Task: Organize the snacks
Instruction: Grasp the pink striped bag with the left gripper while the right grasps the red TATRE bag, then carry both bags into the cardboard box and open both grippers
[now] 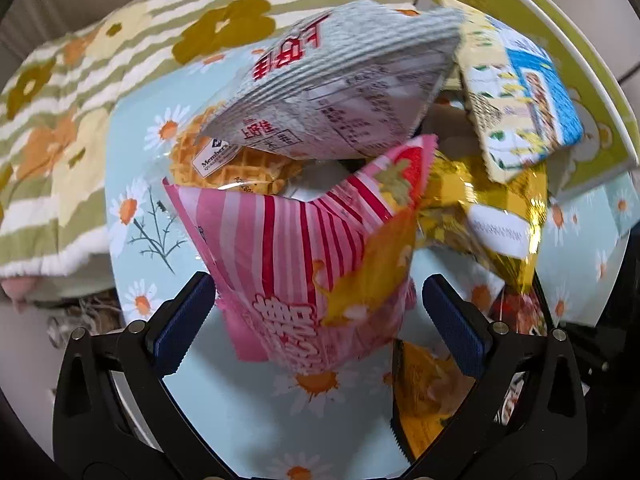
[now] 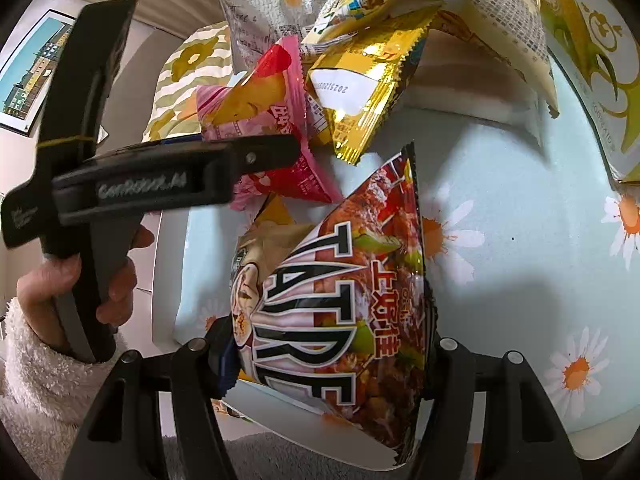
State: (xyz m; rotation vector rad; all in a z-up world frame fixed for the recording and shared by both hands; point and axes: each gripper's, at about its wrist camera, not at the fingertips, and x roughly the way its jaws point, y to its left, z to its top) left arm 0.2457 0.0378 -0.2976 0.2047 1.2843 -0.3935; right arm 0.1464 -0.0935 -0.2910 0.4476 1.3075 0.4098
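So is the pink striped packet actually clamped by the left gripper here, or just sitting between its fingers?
Not clamped. The pink striped packet sits between the left gripper fingers, and there is a visible gap at each blue pad.

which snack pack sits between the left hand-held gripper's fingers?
The pink striped pack. It sits between the left hand-held gripper fingers; the grey pack, gold pack and blue-yellow pack lie beyond.
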